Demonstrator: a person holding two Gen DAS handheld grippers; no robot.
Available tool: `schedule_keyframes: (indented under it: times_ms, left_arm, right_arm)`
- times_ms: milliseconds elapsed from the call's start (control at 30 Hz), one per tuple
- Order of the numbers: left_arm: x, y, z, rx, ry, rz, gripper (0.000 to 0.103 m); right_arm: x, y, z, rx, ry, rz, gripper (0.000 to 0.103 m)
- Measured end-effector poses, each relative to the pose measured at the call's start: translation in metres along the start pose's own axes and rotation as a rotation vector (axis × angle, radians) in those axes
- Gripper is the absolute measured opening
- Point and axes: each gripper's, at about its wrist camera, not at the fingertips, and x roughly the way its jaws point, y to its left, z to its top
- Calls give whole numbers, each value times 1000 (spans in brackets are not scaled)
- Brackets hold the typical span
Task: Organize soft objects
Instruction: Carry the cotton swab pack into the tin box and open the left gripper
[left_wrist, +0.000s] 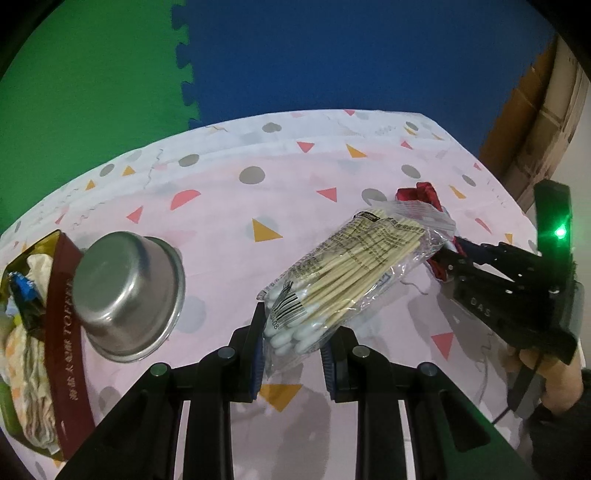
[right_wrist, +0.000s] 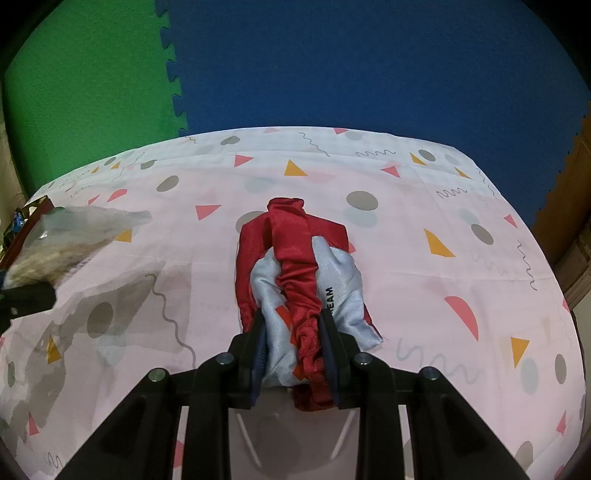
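My left gripper is shut on a clear bag of cotton swabs and holds it above the table. The bag also shows blurred at the left of the right wrist view. My right gripper is shut on a red and pale blue satin cloth bundle that rests on the patterned tablecloth. In the left wrist view the right gripper sits at the right with the red cloth behind the bag.
An upturned steel bowl sits at the left. Beside it a dark red box holds crumpled cloths. Green and blue foam mats stand behind the table. Cardboard stands at the right.
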Motion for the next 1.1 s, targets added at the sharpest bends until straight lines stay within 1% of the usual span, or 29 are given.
schedule_keyframes:
  times_ms: [167,400,500,633,700,800,933,1067,1100]
  left_arm:
    - [-19,7,-1,-31,-18,1,23]
    - [-53,23,-5,-74,-54,35,23]
    - [-73,35,-6,-101,-84,62,23]
    - [-103,64,-8,-141,-138,127,23]
    - [-113,77,-10,-163,-150,153,23]
    - [-130,105,-15,-200,-174,226,23]
    - [-138,140,-22,-258,-165,294,23]
    - [-137,172,-30,-313,-143,366,23]
    - [-136,178,-31,-319,-140,370,23]
  right_arm:
    - [0,0,0,0,0,0,28]
    - [0,0,0,0,0,0,28]
    - [0,0,-1,0,0,1,28]
    - [0,0,-1,0,-1,1,28]
    - [0,0,-1,0,0,2,28]
    - [0,0,-1,1,-1,1,28]
    - [0,0,-1,1,-1,1,28]
    - [0,0,-1,1,-1,1,28]
    - [0,0,-1,1,-1,1,28]
